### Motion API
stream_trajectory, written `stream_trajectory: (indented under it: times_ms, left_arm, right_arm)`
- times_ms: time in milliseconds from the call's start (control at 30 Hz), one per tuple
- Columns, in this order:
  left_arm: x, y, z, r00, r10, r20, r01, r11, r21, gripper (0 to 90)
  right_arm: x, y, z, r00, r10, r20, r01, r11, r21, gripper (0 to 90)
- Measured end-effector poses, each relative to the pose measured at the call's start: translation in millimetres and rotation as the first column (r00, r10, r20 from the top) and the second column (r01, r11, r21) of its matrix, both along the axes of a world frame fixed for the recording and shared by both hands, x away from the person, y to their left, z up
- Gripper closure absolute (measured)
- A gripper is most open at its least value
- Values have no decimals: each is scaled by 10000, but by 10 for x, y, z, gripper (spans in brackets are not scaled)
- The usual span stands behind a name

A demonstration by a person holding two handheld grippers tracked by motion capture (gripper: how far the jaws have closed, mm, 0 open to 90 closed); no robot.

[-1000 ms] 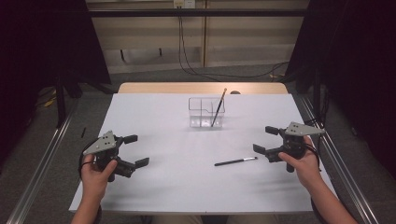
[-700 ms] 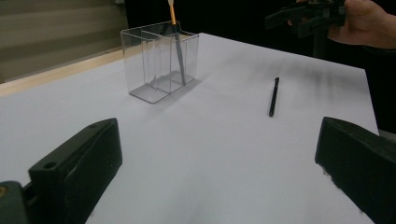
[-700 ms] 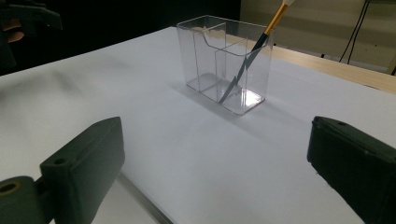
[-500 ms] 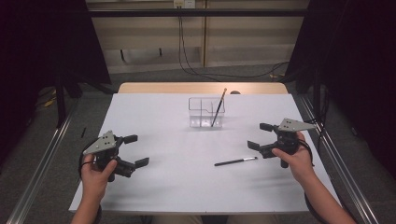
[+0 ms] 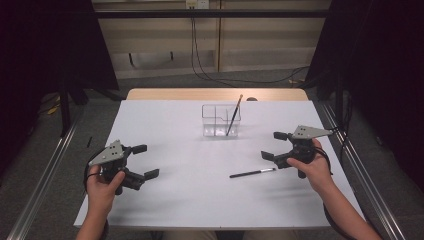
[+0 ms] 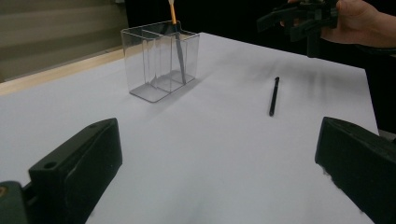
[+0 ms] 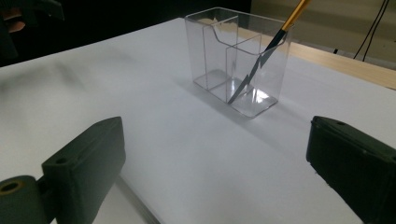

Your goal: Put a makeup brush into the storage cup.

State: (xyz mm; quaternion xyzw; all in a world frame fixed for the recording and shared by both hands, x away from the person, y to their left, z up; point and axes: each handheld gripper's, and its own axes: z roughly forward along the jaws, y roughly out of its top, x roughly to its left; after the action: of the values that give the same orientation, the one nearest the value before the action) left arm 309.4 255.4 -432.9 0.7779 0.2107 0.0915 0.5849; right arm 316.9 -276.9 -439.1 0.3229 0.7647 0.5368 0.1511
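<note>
A clear plastic organizer [image 5: 221, 121] [image 6: 159, 60] [image 7: 238, 60] with compartments stands on the white table, far centre. A pencil with an orange end [image 5: 233, 116] [image 6: 176, 42] [image 7: 268, 51] leans in its right compartment. A black pen [image 5: 252, 173] [image 6: 273, 96] lies flat on the table, in front of and to the right of the organizer. My right gripper [image 5: 275, 145] [image 7: 215, 172] hovers open just right of the pen, holding nothing. My left gripper [image 5: 145, 161] [image 6: 219, 172] is open at the near left, holding nothing.
The white table top [image 5: 190, 165] ends in a wooden strip [image 5: 215, 94] at the far edge. Metal rails [image 5: 40, 175] run along both sides. Cables [image 5: 215, 65] hang against the back wall.
My right gripper has moved left and slightly away from me, closer to the pen. The left gripper, pen and organizer have stayed put.
</note>
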Motion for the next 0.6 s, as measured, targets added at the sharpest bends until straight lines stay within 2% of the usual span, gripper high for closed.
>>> stream_trajectory:
  times_ms: [333, 500, 600]
  left_arm:
    - [3, -4, -3, 10000, -9, -31, 9, 10000, 34, 7]
    - [6, -9, -5, 10000, -49, -22, 50, 10000, 70, 7]
    - [5, -10, -5, 10000, -50, -25, 50, 10000, 67, 7]
  right_arm:
    - [46, 20, -49, 9973, 349, -654, -401, 9960, -797, 48]
    - [70, 40, -95, 9902, 657, -1233, -820, 9879, -1317, 68]
    - [73, 63, -113, 9877, 732, -1384, -942, 9839, -1516, 93]
